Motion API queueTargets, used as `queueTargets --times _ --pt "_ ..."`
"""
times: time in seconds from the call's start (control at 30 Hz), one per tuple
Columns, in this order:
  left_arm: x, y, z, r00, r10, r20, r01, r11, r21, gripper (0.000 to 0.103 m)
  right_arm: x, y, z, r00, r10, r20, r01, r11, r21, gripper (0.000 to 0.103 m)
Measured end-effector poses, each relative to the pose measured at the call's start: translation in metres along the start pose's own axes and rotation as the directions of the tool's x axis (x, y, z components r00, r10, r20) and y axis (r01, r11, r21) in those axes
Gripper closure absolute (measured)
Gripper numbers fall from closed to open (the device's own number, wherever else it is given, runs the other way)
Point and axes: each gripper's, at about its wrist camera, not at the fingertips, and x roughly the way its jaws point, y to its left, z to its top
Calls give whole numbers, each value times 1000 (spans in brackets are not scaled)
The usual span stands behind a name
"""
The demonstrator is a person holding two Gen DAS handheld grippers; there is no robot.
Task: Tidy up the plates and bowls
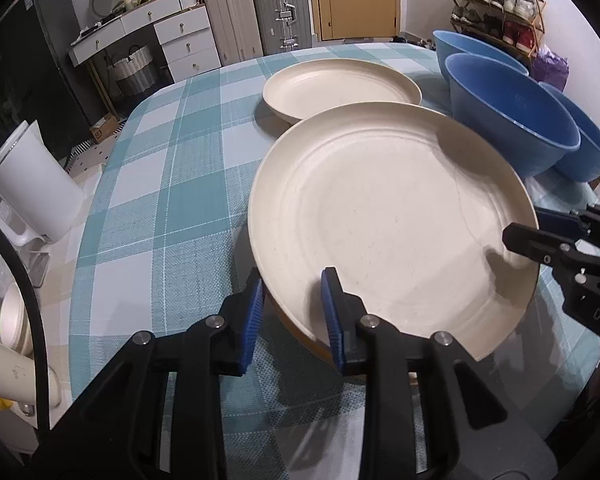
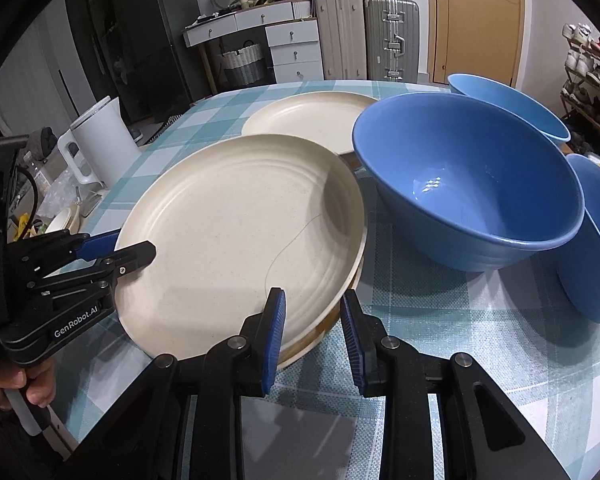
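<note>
1. Left wrist view: the left tongs [image 1: 292, 308] straddle the rim of the near cream plate [image 1: 392, 220] at its 7 o'clock edge, one blue pad outside and one over the inside. Whether the pads press the rim I cannot tell.
2. The plate sits tilted on a stack of plates, with a brownish rim showing beneath its near edge, on the checked desk [image 1: 160, 200].
3. The right tongs [image 1: 534, 226] clasp the same plate at 3 o'clock, jaws narrowed onto the rim.
4. A second cream plate [image 1: 340, 88] lies at 12 o'clock; three blue bowls [image 1: 512, 120] cluster at 2 o'clock. A white kettle [image 1: 32, 184] stands at 9 o'clock.
5. Right wrist view: the right tongs [image 2: 312, 332] straddle the plate's [image 2: 236, 232] rim at 5 o'clock, a gap visible beside the outer pad.
6. The left tongs [image 2: 130, 246], gripped by a hand [image 2: 24, 386], close on the rim at 9 o'clock.
7. The nearest blue bowl [image 2: 468, 184] stands upright just beside the plate at 2 o'clock.
</note>
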Motion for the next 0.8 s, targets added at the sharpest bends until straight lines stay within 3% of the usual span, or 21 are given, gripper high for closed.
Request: queueTargets --times 0.3,0.57,0.73,0.8 --pt "4 -6 -4 999 42 -26 -41 998 49 76 1 6 -3 999 -35 -2 35 999 -33 74" --pt "7 -3 -6 999 29 -33 -28 998 50 76 3 9 -6 998 -64 -3 63 996 -60 72" --pt "8 8 -6 999 -35 -40 35 999 -2 72 4 7 -6 999 -42 -14 41 998 -44 61" --pt "7 13 -5 998 -54 -35 54 998 -25 66 3 5 -5 999 -36 -10 36 999 -37 51"
